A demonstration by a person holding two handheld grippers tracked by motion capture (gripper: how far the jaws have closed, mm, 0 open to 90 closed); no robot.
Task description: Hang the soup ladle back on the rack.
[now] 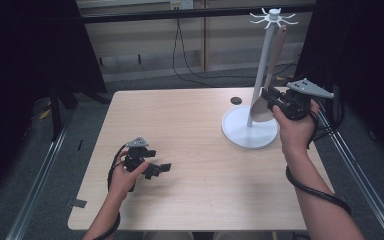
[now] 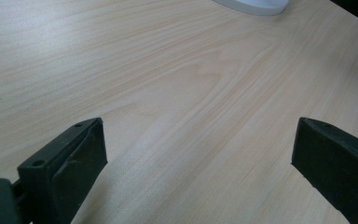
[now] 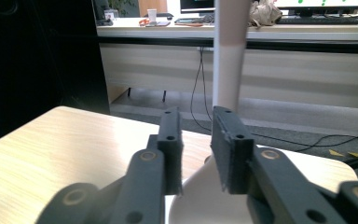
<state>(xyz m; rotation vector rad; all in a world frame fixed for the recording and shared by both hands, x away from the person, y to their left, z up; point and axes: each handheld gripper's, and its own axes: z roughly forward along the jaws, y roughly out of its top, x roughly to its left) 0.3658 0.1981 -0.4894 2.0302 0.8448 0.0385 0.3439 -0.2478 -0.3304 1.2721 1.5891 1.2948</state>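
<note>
A white utensil stand (image 1: 260, 70) with a round base (image 1: 250, 132) and hooks on top rises at the table's far right. A grey-beige spatula (image 1: 262, 107) hangs along its pole, blade down. My right gripper (image 1: 268, 96) is at the blade, jaws nearly together and shut on it. In the right gripper view the pale blade (image 3: 200, 200) sits low between the jaws of that gripper (image 3: 196, 135), with the pole (image 3: 230, 51) just behind. My left gripper (image 1: 155, 168) rests low at the front left, open, with bare wood between the jaws (image 2: 200, 154).
A small dark disc (image 1: 236, 100) lies on the wooden table (image 1: 190, 130) left of the stand. The stand's base edge (image 2: 256, 5) shows far ahead of the left gripper. Cables (image 1: 185, 65) run over the floor behind the table, and black curtains flank both sides.
</note>
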